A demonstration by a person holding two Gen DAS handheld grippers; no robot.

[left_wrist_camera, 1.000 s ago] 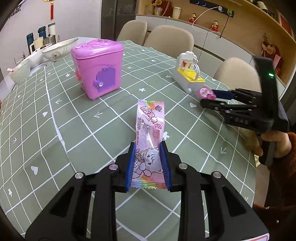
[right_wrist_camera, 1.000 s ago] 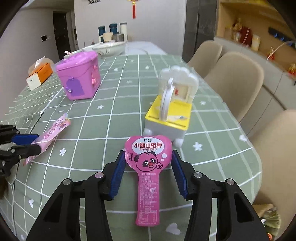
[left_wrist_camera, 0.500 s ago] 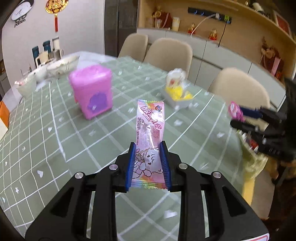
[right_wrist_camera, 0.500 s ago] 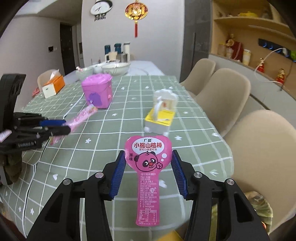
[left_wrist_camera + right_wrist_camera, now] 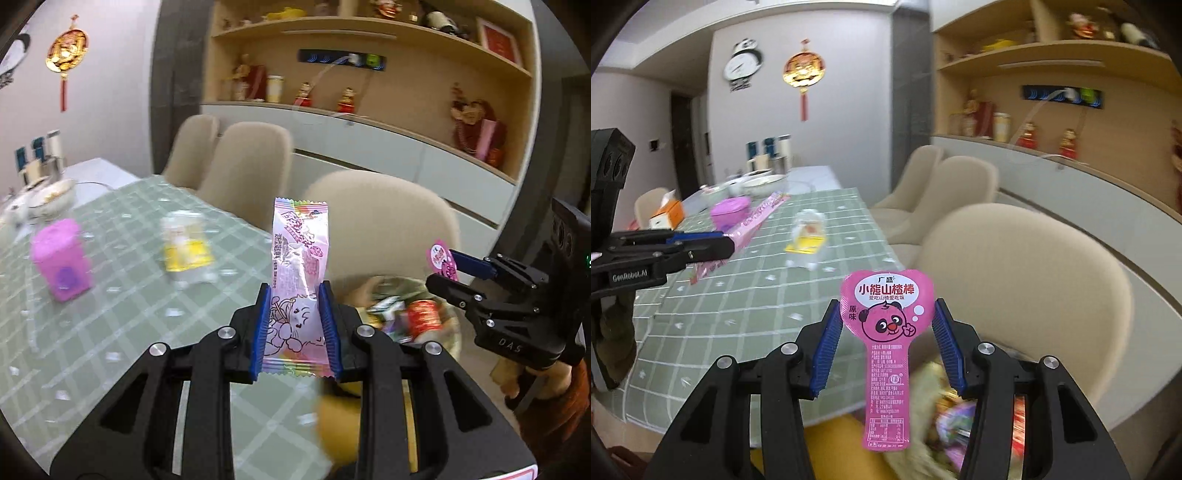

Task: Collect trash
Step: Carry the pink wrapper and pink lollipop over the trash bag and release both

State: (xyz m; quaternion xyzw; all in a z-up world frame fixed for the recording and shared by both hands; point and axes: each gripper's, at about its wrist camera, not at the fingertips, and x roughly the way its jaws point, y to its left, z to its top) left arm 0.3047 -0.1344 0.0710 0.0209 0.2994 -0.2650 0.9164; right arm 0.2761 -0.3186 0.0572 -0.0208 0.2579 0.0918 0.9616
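My left gripper (image 5: 294, 328) is shut on a long pink candy wrapper (image 5: 298, 266) that stands up between its blue pads. My right gripper (image 5: 888, 345) is shut on a pink panda lollipop wrapper (image 5: 888, 332). Both are lifted off the table, beyond its end. A trash bin (image 5: 410, 314) lined with a bag and holding several wrappers sits below and between them; it also shows in the right wrist view (image 5: 945, 417). The right gripper with its wrapper shows in the left wrist view (image 5: 454, 266); the left gripper shows in the right wrist view (image 5: 701, 247).
The green checked table (image 5: 110, 314) holds a pink toy box (image 5: 61, 260) and a white and yellow toy (image 5: 186, 247). Beige chairs (image 5: 1027, 280) stand along the table's side. Bowls (image 5: 762, 182) and an orange tissue box (image 5: 666, 214) are at the far end.
Both grippers have lifted and drawn back from the table with their wrappers still held. The trash bin has come into view below them.
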